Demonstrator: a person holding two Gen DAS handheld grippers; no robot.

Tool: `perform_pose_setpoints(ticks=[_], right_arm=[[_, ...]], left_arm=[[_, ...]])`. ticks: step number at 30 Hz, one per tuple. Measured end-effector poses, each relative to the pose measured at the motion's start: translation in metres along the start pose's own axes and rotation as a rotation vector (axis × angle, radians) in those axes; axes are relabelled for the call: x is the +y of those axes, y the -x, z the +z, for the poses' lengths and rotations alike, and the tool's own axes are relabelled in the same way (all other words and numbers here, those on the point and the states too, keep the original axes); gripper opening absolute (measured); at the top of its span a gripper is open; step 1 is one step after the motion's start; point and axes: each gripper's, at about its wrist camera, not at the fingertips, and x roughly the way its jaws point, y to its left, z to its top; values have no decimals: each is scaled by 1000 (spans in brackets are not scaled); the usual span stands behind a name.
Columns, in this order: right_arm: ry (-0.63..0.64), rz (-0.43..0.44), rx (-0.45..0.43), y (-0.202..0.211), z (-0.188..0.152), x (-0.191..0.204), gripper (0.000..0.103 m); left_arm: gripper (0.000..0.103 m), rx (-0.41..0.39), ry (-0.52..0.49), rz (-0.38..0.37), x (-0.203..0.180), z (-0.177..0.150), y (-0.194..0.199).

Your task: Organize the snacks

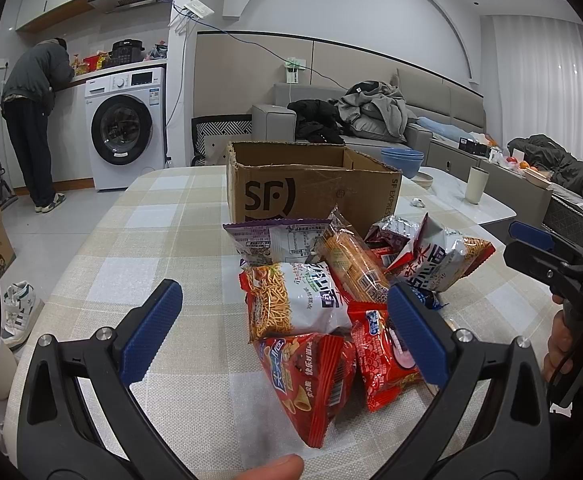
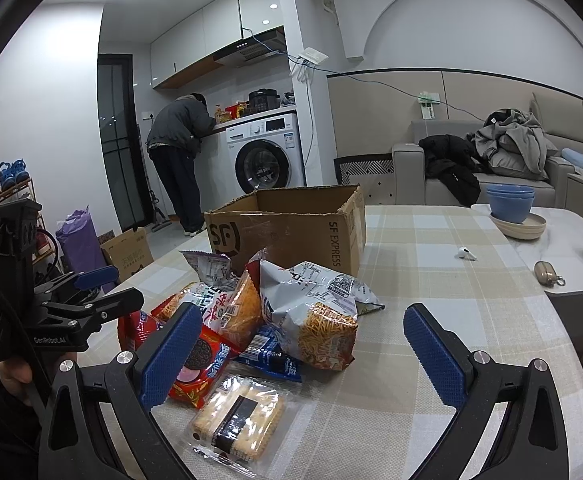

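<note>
**Both grippers are waiting over the snack pile, nothing picked yet**

The person is standing at the table (image 1: 139, 216) with the checked cloth, and the work seems to be only at its beginning — the snack packets are all lying in one loose heap (image 1: 331, 292) in front of the open cardboard box (image 1: 311, 188), and I cannot see into the box from here.

The left gripper (image 1: 287, 332) is hovering with its blue pads wide apart and nothing between them. Just ahead of it, in the gap, the red cone-snack bag (image 1: 311, 380) is lying nearest, and behind that the white-and-red noodle snack bag (image 1: 295, 300). The red cookie packet (image 1: 383, 360) is lying close to the right pad, partly behind it.

The right gripper (image 2: 295, 344) is also spread open and is holding nothing. The clear biscuit pack (image 2: 239, 416) is resting flat on the cloth just before it, a little toward its left finger and apart from the heap. The silver noodle bag (image 2: 315, 316) is standing further ahead, leaning on the other packets.

I judge that the next move is a first grasp — probably the nearest packet for either hand. For this the gripper is needing to go down and forward until the pads are on both sides of the packet, then to close gently, because such bags are puffy and slippery. After that the packet is likely going to the box behind the heap.
</note>
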Motion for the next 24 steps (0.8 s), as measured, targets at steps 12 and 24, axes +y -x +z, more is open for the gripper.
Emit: perform_pose_setpoints(ticks=[12, 24], right_arm=[[-5, -2, 1, 0, -1, -3, 103], [-8, -6, 3, 1, -2, -4, 103]], left_arm=[[102, 0, 0, 0, 0, 0, 0], [102, 0, 0, 1, 0, 0, 0]])
